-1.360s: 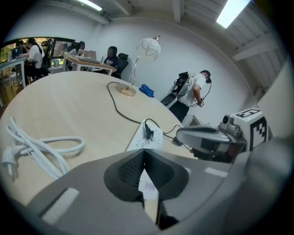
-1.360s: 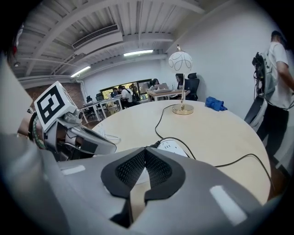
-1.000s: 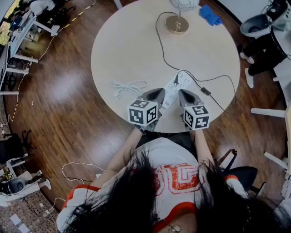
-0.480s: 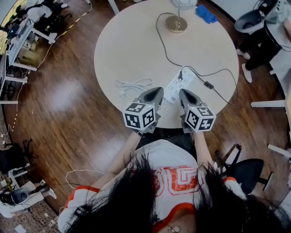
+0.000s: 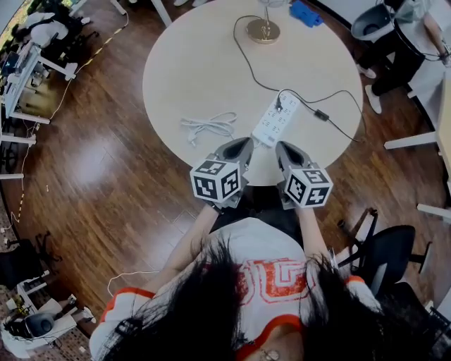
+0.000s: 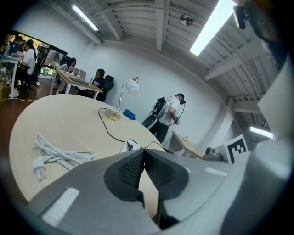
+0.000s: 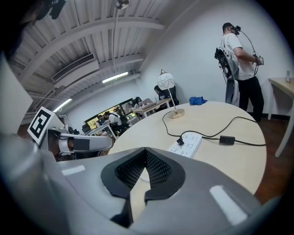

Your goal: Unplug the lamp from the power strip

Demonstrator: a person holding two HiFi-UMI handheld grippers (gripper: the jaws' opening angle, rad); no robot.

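Note:
The white power strip [image 5: 275, 121] lies on the round table [image 5: 197, 63], with the lamp's black plug [image 5: 279, 106] seated in its far end. From the plug the black cord runs to the lamp's brass base [image 5: 263, 30] at the far edge. My left gripper [image 5: 244, 145] and right gripper [image 5: 283, 149] hover at the near edge, either side of the strip's near end, apart from it. Both are shut with nothing between the jaws. The right gripper view shows its shut tips [image 7: 145, 150] short of the strip [image 7: 188, 142], the plug [image 7: 180, 141] and the lamp [image 7: 166, 81].
A coiled white cable [image 5: 208, 125] lies left of the strip. The strip's own cord carries an inline switch [image 5: 320, 115] and drops off the right edge. A blue object [image 5: 304, 13] sits near the lamp. A person [image 7: 236, 59] stands beyond the table, chairs and desks around.
The head view has shifted, so the table sits higher in the frame. Both grippers stay shut at the near edge and now lie slightly further back from the strip.

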